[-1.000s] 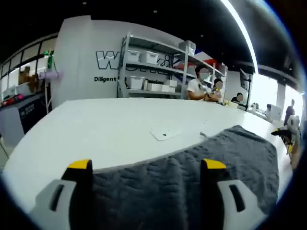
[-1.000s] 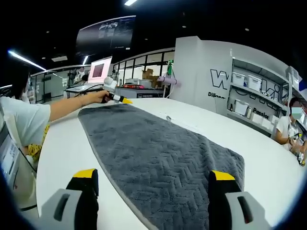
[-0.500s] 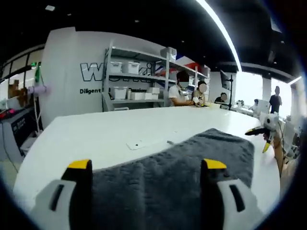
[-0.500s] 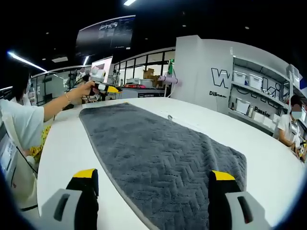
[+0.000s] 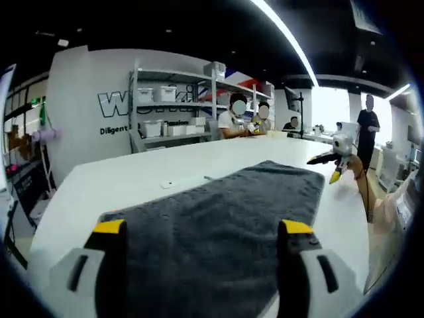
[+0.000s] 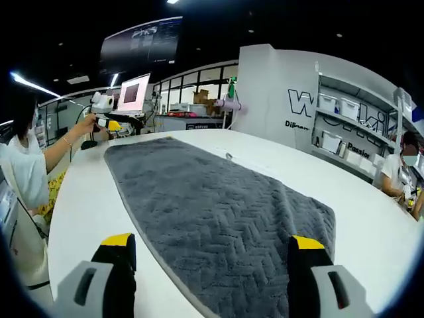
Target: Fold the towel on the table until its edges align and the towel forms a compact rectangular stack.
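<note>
Tabletop (image 6: pixel 371 232): white, wide, the largest item ahead of both your tongs. It carries the towel with bare margin on every side, which gives you room to fold without dragging cloth over an edge.

Towel (image 6: pixel 218 212): grey, herringbone weave, spread flat in one layer, not yet folded. In the right gripper view it runs lengthwise away from your right tongs (image 6: pixel 212 255), its near short edge lying between and just beyond the jaws. In the left gripper view the towel (image 5: pixel 218 218) does the same from the opposite end, its near edge just past your left tongs (image 5: pixel 202 238). You stand one tool at each short end, likely so that one end can be carried over onto the other in a single half-fold.

Right tongs: jaws spread wide, nothing between them, straddling the near corner region of the cloth. Seen from the left gripper view they hang off to the right of the far end, raised above the tabletop, in your hand.

Left tongs: jaws likewise parted and empty, held above the near edge. From the right gripper view they sit well beyond the far end, in your hand, raised off the cloth.

Small flat white piece (image 5: pixel 173 183): on the tabletop just beside the towel's long edge, ahead and left of your left tongs; identity too small to tell.
</note>
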Demonstrator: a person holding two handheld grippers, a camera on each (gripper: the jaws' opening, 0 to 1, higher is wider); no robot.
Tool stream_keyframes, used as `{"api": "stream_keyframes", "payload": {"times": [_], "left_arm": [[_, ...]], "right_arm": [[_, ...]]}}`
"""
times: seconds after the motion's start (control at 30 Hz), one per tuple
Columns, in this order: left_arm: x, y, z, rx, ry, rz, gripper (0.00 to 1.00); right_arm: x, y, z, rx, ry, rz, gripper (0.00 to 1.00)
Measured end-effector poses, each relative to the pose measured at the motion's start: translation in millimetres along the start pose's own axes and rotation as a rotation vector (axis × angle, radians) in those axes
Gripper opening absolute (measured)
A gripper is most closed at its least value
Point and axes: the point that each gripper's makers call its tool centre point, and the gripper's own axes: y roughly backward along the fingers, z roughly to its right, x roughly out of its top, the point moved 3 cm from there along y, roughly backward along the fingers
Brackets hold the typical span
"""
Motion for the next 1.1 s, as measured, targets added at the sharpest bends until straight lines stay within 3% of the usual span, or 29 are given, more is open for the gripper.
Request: {"api": "stream_keyframes", "payload": {"times": [0.17, 0.3, 0.5, 0.77, 0.93, 1.1], "left_arm": [[-19.3, 18, 17.2, -0.031, -0.030, -0.041, 0.99], [-33.2, 28, 38.4, -0.064, -0.018, -0.024, 0.99], [-60.4, 39, 57.2, -0.085, 0.009, -0.065, 0.99], [-83.3, 60, 50.6, -0.064, 0.058, -0.116, 0.92], [-98.7, 72, 47.1, -0.068, 0.074, -0.179, 0.92], [-109.8, 74, 41.5, -0.076, 0.086, -0.231, 0.87]], "right_arm": [[-10.4, 13, -8, 0.001, 0.013, -0.026, 0.99], [-19.4, 22, -9, -0.016, 0.018, -0.044, 0.99], [-36.8, 31, -15, -0.022, -0.027, -0.068, 0.99], [-46.4, 47, -22, -0.038, -0.035, -0.061, 0.97], [-53.4, 50, -24, -0.032, -0.041, -0.078, 0.95], [-55.6, 52, -25, -0.034, -0.041, -0.089, 0.94]]}}
